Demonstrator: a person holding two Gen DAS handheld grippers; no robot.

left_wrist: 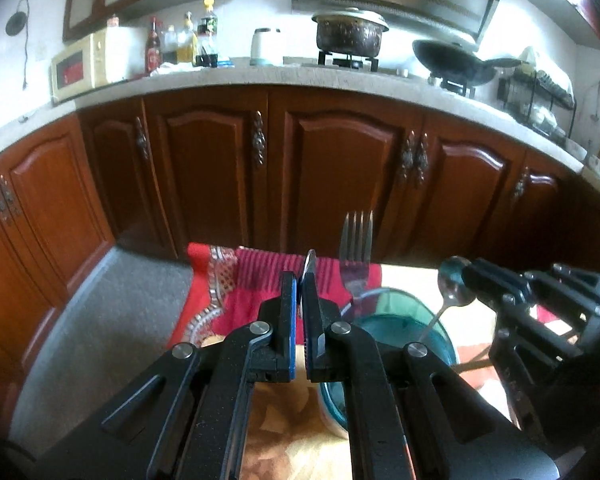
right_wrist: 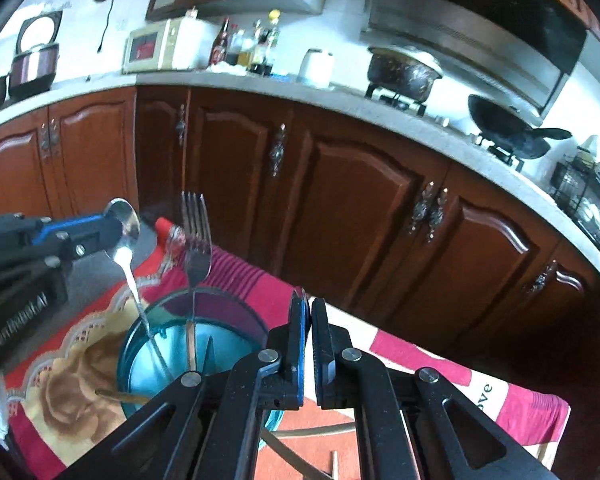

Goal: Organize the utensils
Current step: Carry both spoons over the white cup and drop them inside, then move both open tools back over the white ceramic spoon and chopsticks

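A blue see-through glass [left_wrist: 404,316] [right_wrist: 168,332] stands on a table with a red floral cloth [left_wrist: 228,300]. A fork [left_wrist: 356,248] [right_wrist: 196,236] stands in it, tines up. My left gripper [left_wrist: 300,276] [right_wrist: 108,224] is shut on the bowl of a spoon [right_wrist: 126,228], seen edge-on in the left wrist view; its handle slants down into the glass. My right gripper [right_wrist: 307,304] [left_wrist: 466,274] is shut on the bowl of a second spoon [left_wrist: 450,276], whose handle also reaches into the glass. Both grippers hover just above the rim, left and right of the fork.
Brown cabinet doors [left_wrist: 340,168] run close behind the table under a grey counter [right_wrist: 340,96] that carries a microwave, bottles, a pot and a wok. Grey floor [left_wrist: 100,320] lies left of the table. A gold-coloured handle [right_wrist: 116,396] lies by the glass's base.
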